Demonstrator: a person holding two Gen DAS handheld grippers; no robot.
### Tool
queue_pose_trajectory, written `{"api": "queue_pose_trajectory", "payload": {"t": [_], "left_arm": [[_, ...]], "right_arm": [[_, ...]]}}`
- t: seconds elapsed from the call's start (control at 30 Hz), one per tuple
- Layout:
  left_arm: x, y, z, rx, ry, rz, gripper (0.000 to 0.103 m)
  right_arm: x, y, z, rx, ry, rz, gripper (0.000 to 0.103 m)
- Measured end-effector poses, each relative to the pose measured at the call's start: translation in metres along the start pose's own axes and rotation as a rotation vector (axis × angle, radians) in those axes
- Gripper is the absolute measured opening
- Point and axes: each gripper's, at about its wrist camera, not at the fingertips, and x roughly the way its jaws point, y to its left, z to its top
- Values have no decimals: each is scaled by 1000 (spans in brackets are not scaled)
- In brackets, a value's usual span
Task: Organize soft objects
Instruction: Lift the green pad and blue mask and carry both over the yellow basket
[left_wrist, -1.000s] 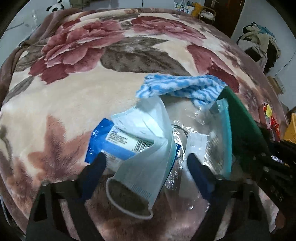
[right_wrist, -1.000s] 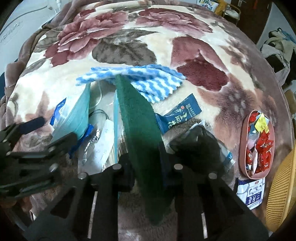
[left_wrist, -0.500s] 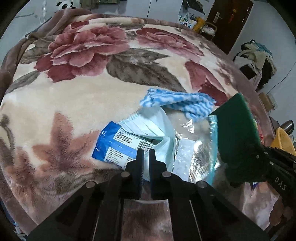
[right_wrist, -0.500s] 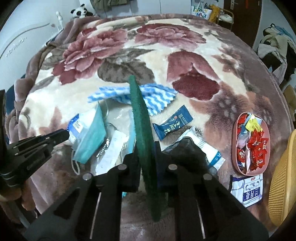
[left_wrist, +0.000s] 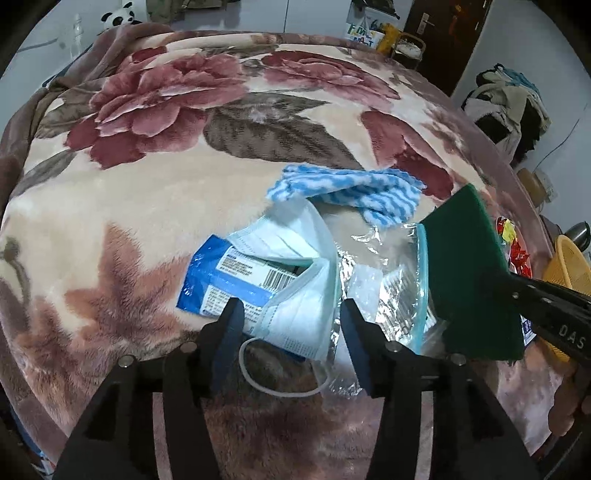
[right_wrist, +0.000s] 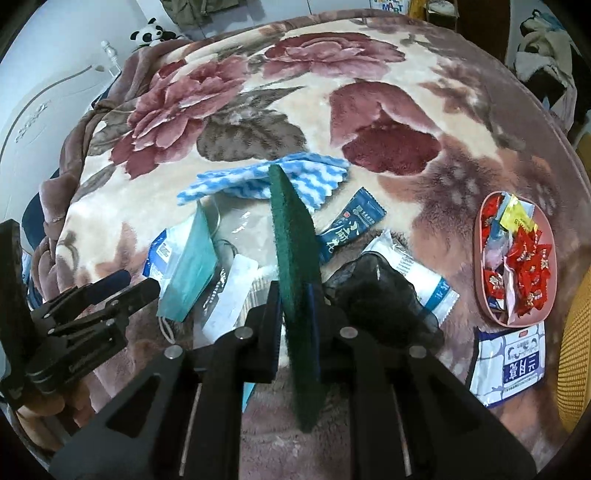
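Observation:
My right gripper (right_wrist: 293, 295) is shut on a green scouring pad (right_wrist: 293, 236), held upright on edge above a clear zip bag (right_wrist: 240, 236); the pad also shows in the left wrist view (left_wrist: 465, 273). My left gripper (left_wrist: 290, 314) is open, its fingers either side of a light blue face mask (left_wrist: 295, 280) that lies over a blue-and-white packet (left_wrist: 221, 280). In the right wrist view the mask (right_wrist: 192, 266) sits left of the pad. A blue-and-white striped cloth (left_wrist: 354, 188) lies just beyond the bag.
A floral blanket (left_wrist: 147, 184) covers the round table. Right of the pad lie a dark blue sachet (right_wrist: 351, 229), a black mesh item (right_wrist: 376, 291), a white packet (right_wrist: 428, 284), a pink tray of sweets (right_wrist: 484, 295) and a yellow basket (left_wrist: 565, 266).
My left gripper was shut half a second ago and has opened around the mask. The right gripper still holds the pad and has risen slightly.

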Motion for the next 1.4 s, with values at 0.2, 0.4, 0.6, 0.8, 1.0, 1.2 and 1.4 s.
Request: {"api": "queue_pose_trajectory", "payload": {"t": [0.2, 0.4, 0.6, 0.8, 1.0, 1.2, 1.4], "left_arm": [[16, -10, 12, 33, 7, 10, 64], [36, -12, 23, 29, 29, 25, 63], [48, -11, 26, -8, 59, -42, 14], [29, -8, 21, -37, 19, -64, 0], [-8, -6, 17, -36, -32, -67, 0], [-35, -1, 3, -47, -56, -64, 0], [-35, 0, -15, -41, -32, -63, 0]], "right_arm": [[19, -1, 3, -6, 24, -8, 13], [11, -3, 0, -22, -14, -8, 11], [-4, -7, 0, 3, -53, 18, 11], [-23, -6, 0, 16, -99, 33, 10], [-44, -4, -2, 13, -141, 44, 10], [-47, -9, -16, 25, -112, 57, 12], [-38, -39, -40, 152, -83, 9, 84]]}}
